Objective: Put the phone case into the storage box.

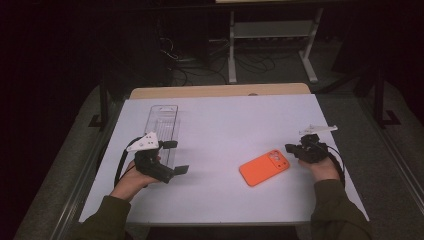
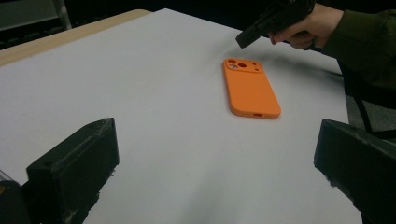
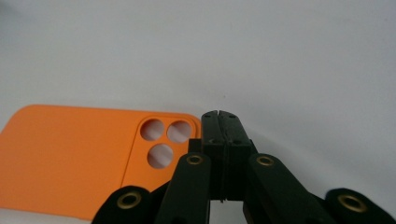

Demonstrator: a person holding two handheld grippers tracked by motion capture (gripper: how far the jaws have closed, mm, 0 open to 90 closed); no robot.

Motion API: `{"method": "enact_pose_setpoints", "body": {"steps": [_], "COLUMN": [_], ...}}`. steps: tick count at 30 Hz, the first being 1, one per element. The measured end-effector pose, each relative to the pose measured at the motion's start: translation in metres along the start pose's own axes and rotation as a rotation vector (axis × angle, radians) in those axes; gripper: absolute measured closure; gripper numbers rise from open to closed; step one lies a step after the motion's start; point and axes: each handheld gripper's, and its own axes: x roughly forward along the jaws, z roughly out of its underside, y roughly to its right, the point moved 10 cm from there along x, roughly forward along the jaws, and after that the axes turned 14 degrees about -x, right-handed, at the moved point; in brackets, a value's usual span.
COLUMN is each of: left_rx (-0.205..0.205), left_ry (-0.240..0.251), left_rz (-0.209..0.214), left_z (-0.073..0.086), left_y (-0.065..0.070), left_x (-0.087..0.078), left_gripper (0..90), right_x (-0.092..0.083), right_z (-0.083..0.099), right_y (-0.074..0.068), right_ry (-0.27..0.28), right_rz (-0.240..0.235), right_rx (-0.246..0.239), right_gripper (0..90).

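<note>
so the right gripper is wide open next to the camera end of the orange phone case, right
Not quite: the right gripper is shut, jaws pressed together with nothing between them, as the right gripper view shows. It does sit next to the camera end of the orange phone case.

Between wide-apart black jaws, an orange phone case lies flat on the white table.

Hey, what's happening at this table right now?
A person works at a white table with a gripper in each hand. The right gripper is shut, empty, its tip beside the camera end of an orange phone case lying flat. The left gripper is open over a clear plastic tray.
</note>
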Motion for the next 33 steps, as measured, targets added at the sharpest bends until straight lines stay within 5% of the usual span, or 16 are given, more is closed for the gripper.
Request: {"method": "enact_pose_setpoints", "body": {"steps": [21, 33], "left_rx": [0.005, 0.002], "left_ry": [0.003, 0.006], "left_rz": [-0.001, 0.002], "left_z": [-0.001, -0.001], "left_y": [0.000, 0.001], "left_x": [0.001, 0.001], "left_gripper": [0.0, 0.0], "right_x": [0.010, 0.013], "right_z": [0.017, 0.018], "right_y": [-0.006, -0.012], "right_ry": [-0.112, -0.126], "right_rz": [-0.054, -0.082], "right_rx": [0.008, 0.012], "right_gripper": [88.8, 88.9]}}
